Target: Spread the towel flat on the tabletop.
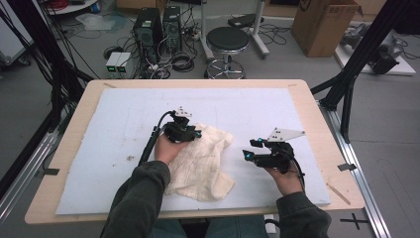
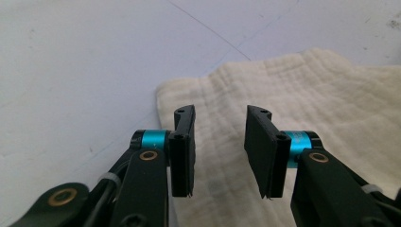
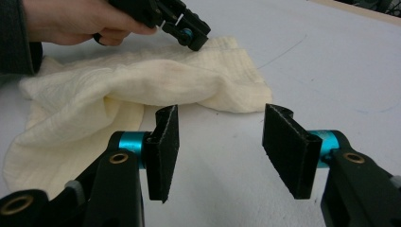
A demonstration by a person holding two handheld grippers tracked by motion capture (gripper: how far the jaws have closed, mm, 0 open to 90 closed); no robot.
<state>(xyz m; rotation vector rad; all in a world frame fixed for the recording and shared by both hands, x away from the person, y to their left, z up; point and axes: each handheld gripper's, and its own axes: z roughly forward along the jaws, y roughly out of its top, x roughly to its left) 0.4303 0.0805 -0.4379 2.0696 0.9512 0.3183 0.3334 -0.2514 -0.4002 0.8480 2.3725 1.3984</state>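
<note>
— what's the cloth (image 1: 203, 158) looking like from where you're standing?

— it's a cream, crinkly cloth, lying rumpled on the pale blue mat (image 1: 119, 124) that's covering the desk (image 1: 317, 114). it's sitting a bit toward the person's side, between the two hands. one edge is folding over on itself, so there's a soft ridge running across it.

— and the left claw (image 1: 190, 133)?

— it's hovering at the far end of the cloth, right over its upper edge. in the left gripper view the jaws are standing apart with the cloth (image 2: 283, 94) showing between and beyond them, and nothing is being pinched. whether the tips are touching the fabric, i'm not able to tell.

— the right claw (image 1: 250, 148)?

— it's sitting off to the right of the cloth, near it but apart, low over the bare mat. its jaws are spread wide too, holding nothing, and pointing toward the cloth (image 3: 142, 80). from its own camera you're seeing the left claw (image 3: 189, 33) at the far side of the fabric.

— anything getting in the way?

— the mat around the cloth is lying open. past the desk there's a black stool (image 1: 227, 42), two computer towers (image 1: 157, 27) with cables on the floor, and a cardboard box (image 1: 324, 25) to the right, all well apart from the work.
</note>
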